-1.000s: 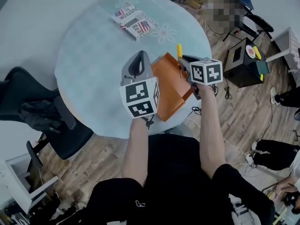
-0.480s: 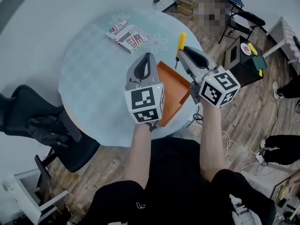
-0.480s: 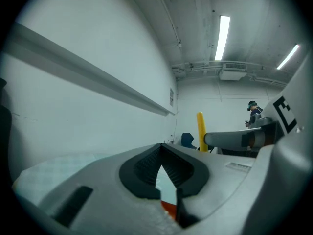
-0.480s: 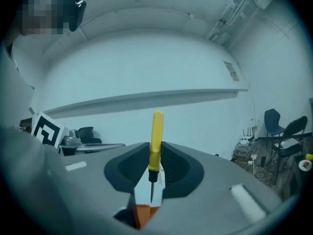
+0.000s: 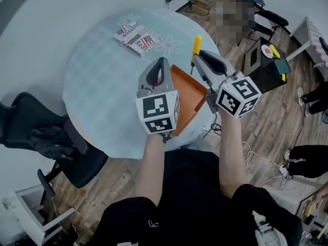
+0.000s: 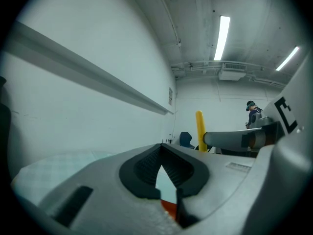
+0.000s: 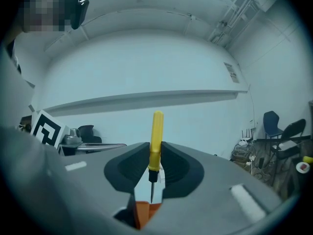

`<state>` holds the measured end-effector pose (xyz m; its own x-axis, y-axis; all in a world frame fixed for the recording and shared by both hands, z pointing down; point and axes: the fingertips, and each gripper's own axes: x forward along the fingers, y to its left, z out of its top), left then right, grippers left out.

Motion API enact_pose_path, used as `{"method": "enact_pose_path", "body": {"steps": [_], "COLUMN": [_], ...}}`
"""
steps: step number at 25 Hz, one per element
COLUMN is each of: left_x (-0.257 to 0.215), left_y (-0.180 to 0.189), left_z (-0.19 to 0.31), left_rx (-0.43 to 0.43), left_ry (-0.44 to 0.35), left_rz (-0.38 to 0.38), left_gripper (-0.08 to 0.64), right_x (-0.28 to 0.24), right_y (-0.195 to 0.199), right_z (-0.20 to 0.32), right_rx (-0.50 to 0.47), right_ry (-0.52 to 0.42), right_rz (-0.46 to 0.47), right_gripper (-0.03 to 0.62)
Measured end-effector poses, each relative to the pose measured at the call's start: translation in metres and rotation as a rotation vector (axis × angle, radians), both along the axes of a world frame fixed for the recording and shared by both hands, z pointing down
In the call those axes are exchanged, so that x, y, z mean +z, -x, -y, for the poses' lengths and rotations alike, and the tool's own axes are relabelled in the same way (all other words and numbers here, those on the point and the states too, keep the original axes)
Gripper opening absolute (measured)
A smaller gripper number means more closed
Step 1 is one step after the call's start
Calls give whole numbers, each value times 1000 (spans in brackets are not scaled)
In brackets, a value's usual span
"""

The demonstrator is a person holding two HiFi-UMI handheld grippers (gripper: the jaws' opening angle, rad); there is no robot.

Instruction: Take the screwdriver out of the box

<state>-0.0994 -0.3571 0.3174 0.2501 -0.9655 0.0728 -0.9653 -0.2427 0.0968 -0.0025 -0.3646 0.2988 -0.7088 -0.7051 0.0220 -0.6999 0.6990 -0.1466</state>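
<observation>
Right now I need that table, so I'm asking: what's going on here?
A person works at the round table with a gripper in each hand. The right gripper is shut on a yellow-handled screwdriver, held upright, handle up, out of the orange box. The left gripper hovers over the box's left edge, jaws together, nothing clearly held.

A round pale table [image 5: 97, 81] stands on wood-plank floor [image 5: 266, 122] beside 1 black office chair [image 5: 46, 132].

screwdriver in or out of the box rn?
Out. The right gripper clamps the yellow-handled screwdriver upright, tip down, with its whole shaft clear of the orange box.
</observation>
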Motion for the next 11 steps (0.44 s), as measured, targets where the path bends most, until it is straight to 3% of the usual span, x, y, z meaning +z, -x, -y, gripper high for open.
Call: {"method": "enact_pose_path", "body": {"steps": [11], "left_x": [3], "left_y": [-6], "left_z": [6], "left_rx": [21], "left_ry": [6], "left_rz": [-2], "left_gripper": [2], "right_x": [2], "right_y": [-8], "right_z": [3], "right_rx": [20], "right_ry": [-6], "right_rz": [-5], "right_gripper": [86]}}
